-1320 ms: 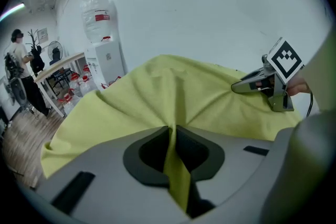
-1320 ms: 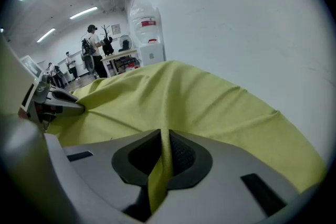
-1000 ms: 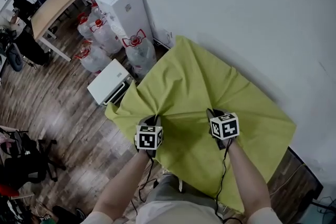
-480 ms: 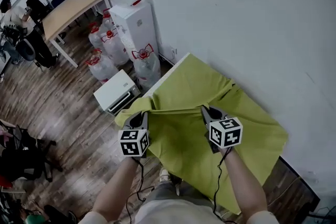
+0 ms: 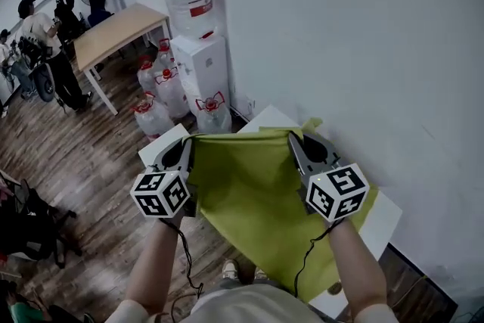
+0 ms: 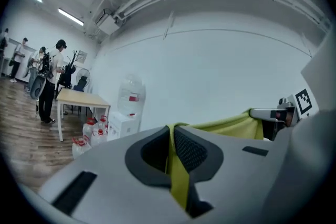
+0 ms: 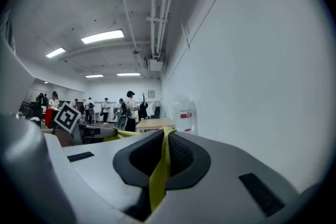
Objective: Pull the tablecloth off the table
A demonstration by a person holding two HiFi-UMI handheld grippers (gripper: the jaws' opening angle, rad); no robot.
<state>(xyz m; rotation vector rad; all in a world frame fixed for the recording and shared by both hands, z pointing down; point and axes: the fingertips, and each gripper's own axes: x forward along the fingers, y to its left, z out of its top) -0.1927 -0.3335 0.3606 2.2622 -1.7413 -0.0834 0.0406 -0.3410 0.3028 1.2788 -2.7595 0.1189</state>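
The yellow-green tablecloth (image 5: 249,197) hangs stretched between my two grippers, and its lower part still drapes over the white table (image 5: 387,212) by the wall. My left gripper (image 5: 188,145) is shut on the cloth's top left edge; in the left gripper view a fold of cloth (image 6: 178,176) is pinched between the jaws of the left gripper (image 6: 171,131). My right gripper (image 5: 296,140) is shut on the top right edge, and a strip of cloth (image 7: 156,173) runs through the jaws of the right gripper (image 7: 166,134). Both are held high and about level.
A white water dispenser (image 5: 198,49) stands against the wall (image 5: 363,41), with several water bottles (image 5: 155,113) on the wooden floor beside it. A white box (image 5: 153,150) lies near the table. A wooden table (image 5: 113,30) and several people (image 5: 45,41) are at far left.
Both grippers have risen together with the cloth in them. The cloth has lifted off the table top into a hanging sheet, baring white table at the far end and at the right.
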